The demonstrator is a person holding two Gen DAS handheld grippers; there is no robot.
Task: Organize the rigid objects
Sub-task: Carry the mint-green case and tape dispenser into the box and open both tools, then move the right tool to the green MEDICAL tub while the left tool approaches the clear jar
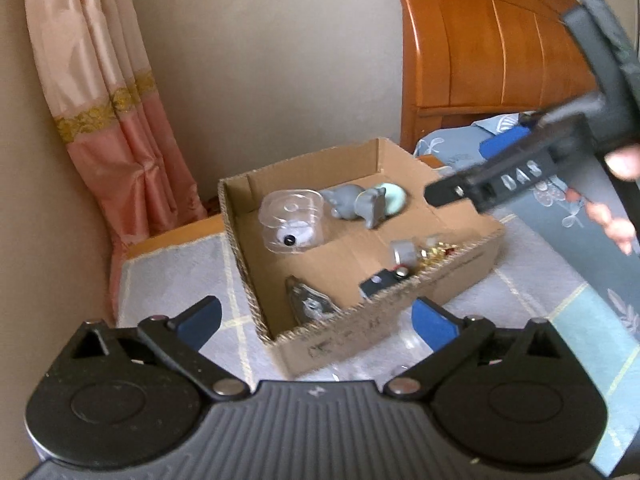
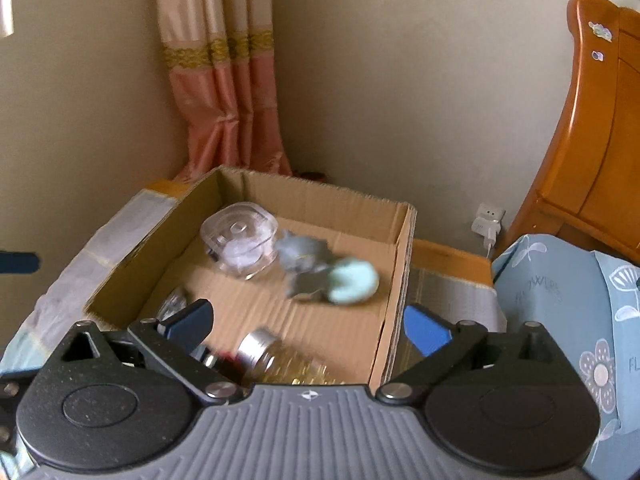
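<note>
Left gripper point(image 1: 316, 314) spread wide, nothing held; cardboard box point(image 1: 400, 312) between and beyond its fingers. Right gripper point(image 2: 306, 326) likewise wide and unloaded, jar point(image 2: 276, 356) just inside its left finger point(image 2: 192, 318).

a bedroom in a home. a carved wooden headboard point(image 1: 492, 52) with small stickers on it stands against a plain beige wall point(image 2: 400, 80), and beside it lies bedding point(image 2: 560, 288) in blue with a flower print. a pink and cream curtain point(image 1: 104, 112) with a gold band hangs in the corner. a white charger point(image 2: 489, 226) sits in a wall socket near the floor. a cardboard box point(image 1: 360, 336) of small household odds and ends rests on a pale checked cover point(image 1: 172, 276).
</note>
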